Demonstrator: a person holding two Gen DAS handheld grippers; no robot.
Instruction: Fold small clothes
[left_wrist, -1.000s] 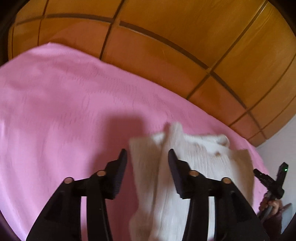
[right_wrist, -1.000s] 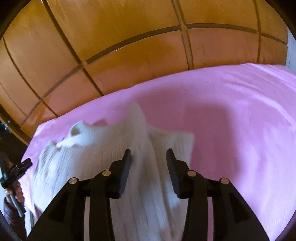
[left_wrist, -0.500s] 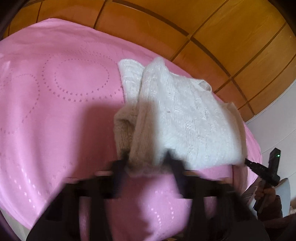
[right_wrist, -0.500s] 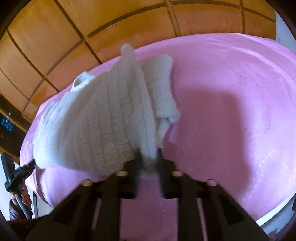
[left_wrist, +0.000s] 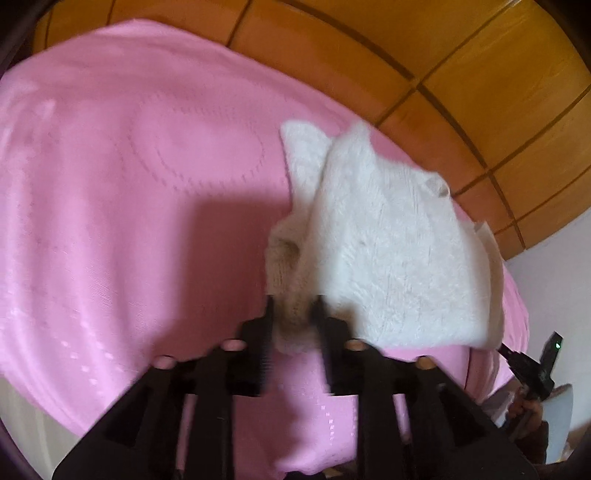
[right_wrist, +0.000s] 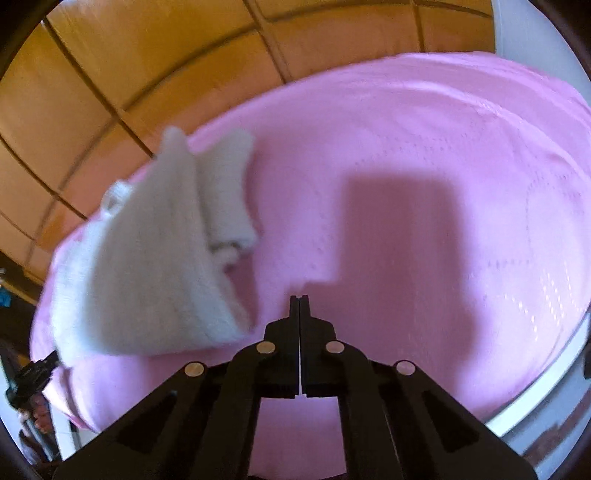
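Left wrist view: one left gripper (left_wrist: 293, 314), jaws just reopened slightly, pads pinching one white knit garment (left_wrist: 388, 251) at its near hem on one pink bedspread (left_wrist: 129, 221).
Right wrist view: one right gripper (right_wrist: 299, 301), jaws closed empty; garment (right_wrist: 147, 266) off to its left.

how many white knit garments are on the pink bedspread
1. The white knit garment lies near the pink bedspread's edge by the wooden panels, its near hem between the left gripper's fingers. More could lie outside both views.
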